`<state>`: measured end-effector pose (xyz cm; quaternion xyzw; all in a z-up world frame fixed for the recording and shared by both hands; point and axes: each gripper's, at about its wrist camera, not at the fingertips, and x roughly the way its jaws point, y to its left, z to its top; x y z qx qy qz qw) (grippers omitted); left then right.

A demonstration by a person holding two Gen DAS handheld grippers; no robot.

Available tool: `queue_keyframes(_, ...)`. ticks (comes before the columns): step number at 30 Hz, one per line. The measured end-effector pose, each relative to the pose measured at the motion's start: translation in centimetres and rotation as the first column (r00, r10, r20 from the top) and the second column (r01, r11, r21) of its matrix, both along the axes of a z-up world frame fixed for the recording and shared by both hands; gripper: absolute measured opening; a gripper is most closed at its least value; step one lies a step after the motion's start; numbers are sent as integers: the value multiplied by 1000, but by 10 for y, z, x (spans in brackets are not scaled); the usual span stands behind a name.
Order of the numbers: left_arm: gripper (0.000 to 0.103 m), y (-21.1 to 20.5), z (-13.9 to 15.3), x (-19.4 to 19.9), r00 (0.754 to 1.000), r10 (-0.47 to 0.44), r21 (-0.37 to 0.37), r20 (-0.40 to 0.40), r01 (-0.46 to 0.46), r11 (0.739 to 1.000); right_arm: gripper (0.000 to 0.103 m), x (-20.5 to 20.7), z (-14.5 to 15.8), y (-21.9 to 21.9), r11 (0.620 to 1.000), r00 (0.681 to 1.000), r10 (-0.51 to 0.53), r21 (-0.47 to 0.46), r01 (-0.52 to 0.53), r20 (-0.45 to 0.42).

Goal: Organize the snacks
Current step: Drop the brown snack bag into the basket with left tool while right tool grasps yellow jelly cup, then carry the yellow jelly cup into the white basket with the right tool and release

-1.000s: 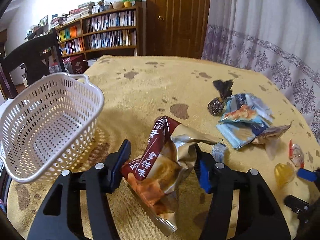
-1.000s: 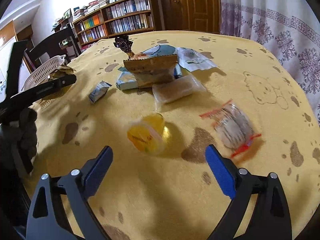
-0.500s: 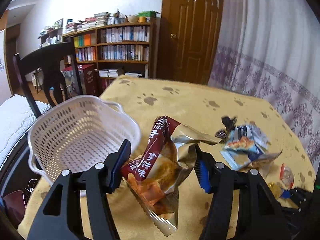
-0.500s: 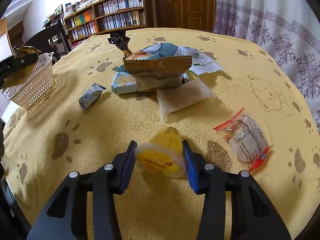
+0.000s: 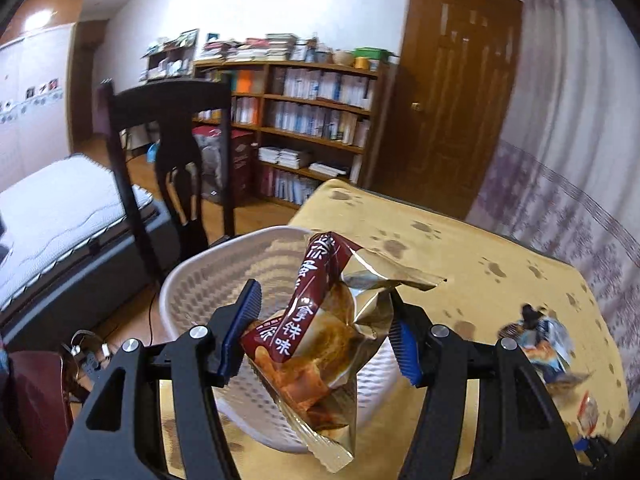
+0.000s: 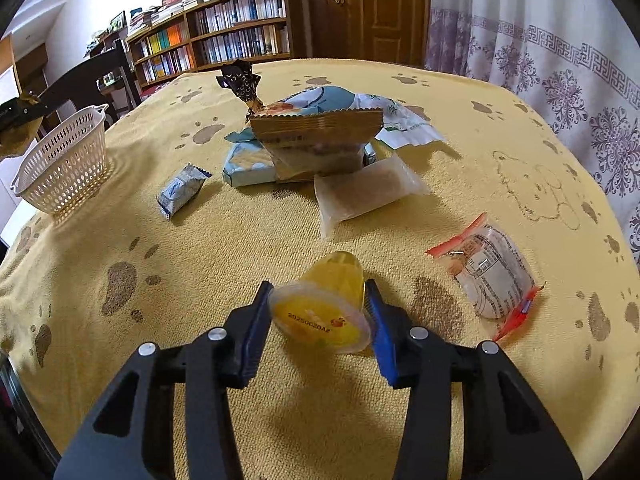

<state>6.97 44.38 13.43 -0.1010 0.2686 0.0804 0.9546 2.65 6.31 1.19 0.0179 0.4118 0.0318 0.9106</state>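
My left gripper (image 5: 326, 334) is shut on a red and gold snack bag (image 5: 316, 344), which hangs over the white perforated basket (image 5: 208, 276) at the table's left edge. In the right wrist view that basket (image 6: 64, 164) stands far left, with the left gripper (image 6: 16, 114) and its bag above it. My right gripper (image 6: 318, 316) is shut on a yellow jelly cup (image 6: 324, 308), lid toward the camera, just above the yellow cloth. A pile of snack packs (image 6: 312, 140) lies mid-table.
A small blue-white packet (image 6: 180, 192), a clear pouch (image 6: 364, 196) and a red-edged packet (image 6: 492, 276) lie loose on the paw-print cloth (image 6: 200, 360). A dark chair (image 5: 168, 152) stands behind the basket. Bookshelf (image 5: 304, 120), door and curtain are beyond the table.
The left gripper carried the bag left and up until it hangs over the basket. The right gripper closed on the yellow jelly cup and raised it slightly.
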Motion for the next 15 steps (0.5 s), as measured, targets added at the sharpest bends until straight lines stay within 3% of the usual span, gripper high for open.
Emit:
queue_keyframes(3,66,13,-2,1,999,43,-18,-5,-43,999,46,0,-1,0,1000,1000,1,-1,-1,0)
queue_keyframes(7,80,22,0,-2,998,61,-40,9,-61,997,46,0,-1,0,1000,1000,1,-2,-1,0)
queue_keyframes(15,85,24,7,-8,997,76,-25,33,-75,997,45,-1,0,0,1000,1000,0,5,0,6)
